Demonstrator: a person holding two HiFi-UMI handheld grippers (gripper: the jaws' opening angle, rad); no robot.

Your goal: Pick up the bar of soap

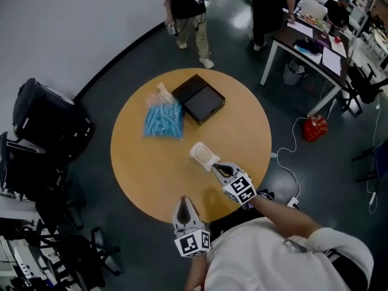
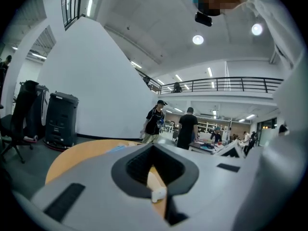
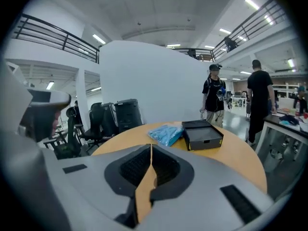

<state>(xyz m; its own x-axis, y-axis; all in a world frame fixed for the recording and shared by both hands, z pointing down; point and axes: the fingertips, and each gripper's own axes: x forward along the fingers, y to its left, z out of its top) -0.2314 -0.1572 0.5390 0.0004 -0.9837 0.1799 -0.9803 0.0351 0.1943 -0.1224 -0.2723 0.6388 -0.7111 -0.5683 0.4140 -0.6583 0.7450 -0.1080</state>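
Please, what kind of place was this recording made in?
Probably a large open-plan office or lab hall: work desks crowded with papers, a mezzanine railing under a high ceiling, and black office chairs near the round table.

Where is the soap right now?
In the head view, the soap lies on the table, right of its middle, just ahead of the right gripper, with the black box farther off.
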